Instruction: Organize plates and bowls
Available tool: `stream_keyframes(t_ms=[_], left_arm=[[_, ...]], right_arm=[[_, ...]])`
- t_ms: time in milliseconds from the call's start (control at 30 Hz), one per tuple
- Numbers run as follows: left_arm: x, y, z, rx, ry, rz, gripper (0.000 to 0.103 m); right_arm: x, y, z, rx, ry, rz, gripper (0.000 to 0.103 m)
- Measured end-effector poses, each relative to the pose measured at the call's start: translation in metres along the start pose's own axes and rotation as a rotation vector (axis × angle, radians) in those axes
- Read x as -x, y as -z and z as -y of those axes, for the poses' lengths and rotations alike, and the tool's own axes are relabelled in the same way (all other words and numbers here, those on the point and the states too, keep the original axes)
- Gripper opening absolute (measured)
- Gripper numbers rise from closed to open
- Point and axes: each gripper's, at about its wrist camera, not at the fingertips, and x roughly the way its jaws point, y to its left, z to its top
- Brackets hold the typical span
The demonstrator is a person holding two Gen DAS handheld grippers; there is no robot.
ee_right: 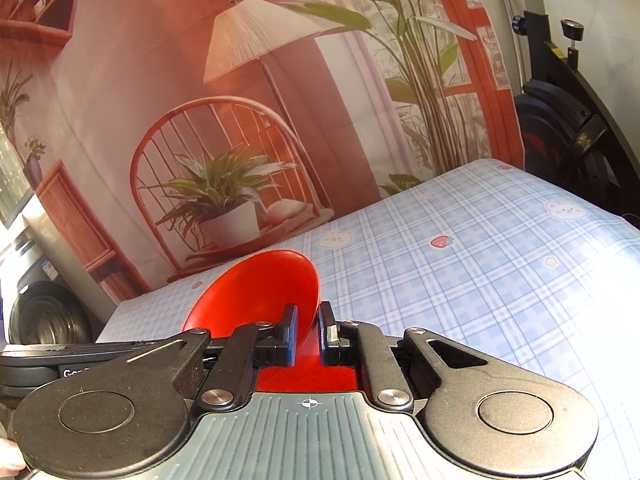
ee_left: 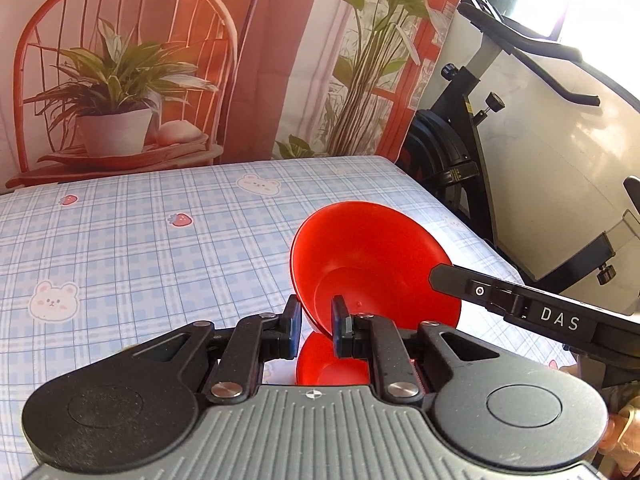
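gripping red bowls by the rim: left gripper (ee_left: 316, 322) clamps one red bowl (ee_left: 372, 256), right gripper (ee_right: 307, 330) another red bowl (ee_right: 260, 292), both tilted above checked tablecloth (ee_left: 140, 240).

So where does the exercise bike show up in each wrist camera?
Left wrist: the exercise bike fills the right side, just right of the backdrop.
Right wrist: it sits at the upper right edge, partly cut off.
Shared landmark: the potted plant printed on the backdrop.
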Motion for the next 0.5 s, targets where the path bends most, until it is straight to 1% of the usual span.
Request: stream_keyframes(t_ms=[200,500], left_arm=[[0.003,0.013,0.007,-0.021,-0.002,-0.017,0.017],[0.001,0.029,0.010,-0.022,0.005,-0.039,0.017]], right_arm=[[0.013,0.016,0.004,-0.014,0.009,-0.013,0.011],[0.019,0.033,0.013,-0.026,0.017,-0.035,0.011]])
